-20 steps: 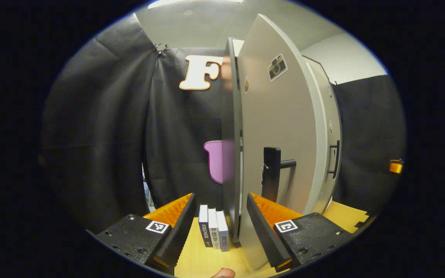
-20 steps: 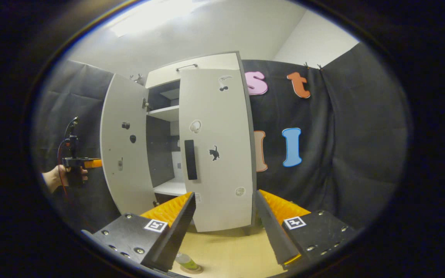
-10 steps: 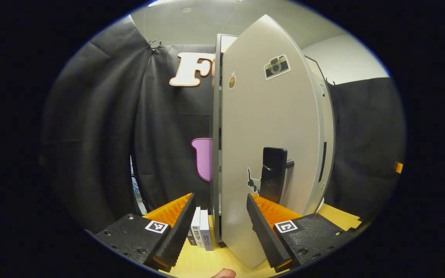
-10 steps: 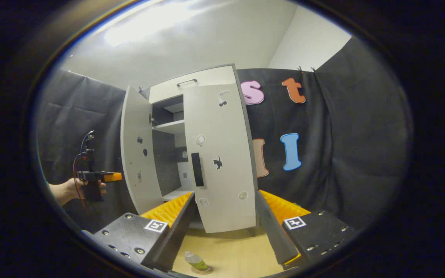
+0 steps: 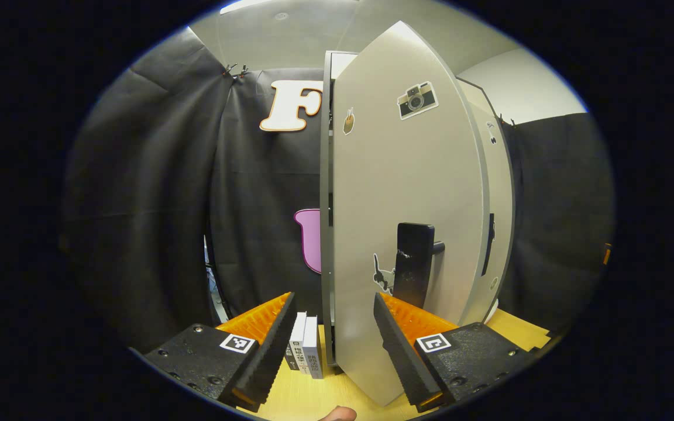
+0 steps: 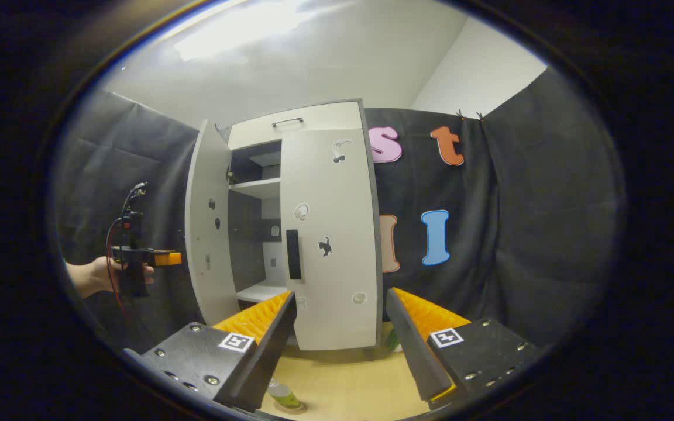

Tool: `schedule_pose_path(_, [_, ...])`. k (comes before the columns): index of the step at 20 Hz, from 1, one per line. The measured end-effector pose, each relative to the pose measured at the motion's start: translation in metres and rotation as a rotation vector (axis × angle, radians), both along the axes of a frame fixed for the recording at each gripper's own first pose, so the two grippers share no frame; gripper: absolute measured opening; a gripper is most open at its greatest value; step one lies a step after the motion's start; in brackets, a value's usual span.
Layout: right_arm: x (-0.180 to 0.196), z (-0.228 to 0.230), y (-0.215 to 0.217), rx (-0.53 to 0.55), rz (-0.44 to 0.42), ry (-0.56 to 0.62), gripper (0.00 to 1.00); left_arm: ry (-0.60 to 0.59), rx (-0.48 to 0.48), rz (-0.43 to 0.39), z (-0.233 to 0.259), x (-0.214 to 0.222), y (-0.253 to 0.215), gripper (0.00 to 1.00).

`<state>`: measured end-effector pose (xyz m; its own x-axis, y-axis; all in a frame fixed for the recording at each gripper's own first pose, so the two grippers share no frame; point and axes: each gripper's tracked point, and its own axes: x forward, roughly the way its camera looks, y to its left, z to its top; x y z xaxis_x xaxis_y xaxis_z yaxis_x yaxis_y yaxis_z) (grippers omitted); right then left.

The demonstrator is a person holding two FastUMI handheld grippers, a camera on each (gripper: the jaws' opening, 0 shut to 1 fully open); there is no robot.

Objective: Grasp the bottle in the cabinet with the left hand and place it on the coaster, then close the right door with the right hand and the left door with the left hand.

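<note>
1. On my right gripper view, far left, a hand point(image 6: 94, 276) holds the left gripper point(image 6: 167, 258) just beside the outer face of the left door point(image 6: 205, 234); I cannot tell its jaw state from here.
2. My left gripper view supplies that: the left gripper spreads wide and empty, fingers point(image 5: 267, 342) on either side of the door's lower edge; small boxes point(image 5: 306, 352) stand on the table point(image 5: 302, 397) between them.
3. That view also gives the door's black handle point(image 5: 414, 272) and a camera sticker point(image 5: 416, 99).
4. Centre, the cabinet point(image 6: 290, 126) shows a shelf point(image 6: 258, 187) through the gap; the right door point(image 6: 331, 245) sits shut.
5. Low down, the bottle point(image 6: 281, 394) stands on the coaster point(image 6: 290, 407).
6. The right gripper point(image 6: 340, 345) gapes wide, empty.
</note>
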<state>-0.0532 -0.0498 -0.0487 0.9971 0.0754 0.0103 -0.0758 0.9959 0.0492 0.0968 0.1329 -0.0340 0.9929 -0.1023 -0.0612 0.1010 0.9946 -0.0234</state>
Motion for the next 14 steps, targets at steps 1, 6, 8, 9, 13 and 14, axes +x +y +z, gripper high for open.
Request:
schedule_pose_path(1, [0.001,0.0,0.005,-0.006,0.002,0.003,0.93,0.001,-0.005,0.001,0.0,0.001,-0.001,0.85])
schedule_pose_path(6, [0.013,0.011,0.027,-0.011,0.028,0.004,0.93,-0.002,-0.026,-0.004,-0.001,0.003,-0.019,0.86])
schedule_pose_path(8, [0.019,0.017,0.033,-0.026,0.024,0.002,0.94,-0.008,-0.032,-0.008,0.0,0.006,-0.027,0.86])
schedule_pose_path(9, [0.022,0.019,0.039,-0.031,0.028,0.001,0.94,-0.008,-0.035,-0.014,0.0,0.007,-0.03,0.86])
schedule_pose_path(13, [0.026,0.02,0.056,-0.032,0.036,0.007,0.93,-0.002,-0.042,-0.035,-0.001,0.012,-0.042,0.84])
schedule_pose_path(14, [0.028,0.021,0.058,-0.032,0.031,0.009,0.93,-0.003,-0.041,-0.034,-0.002,0.013,-0.045,0.86])
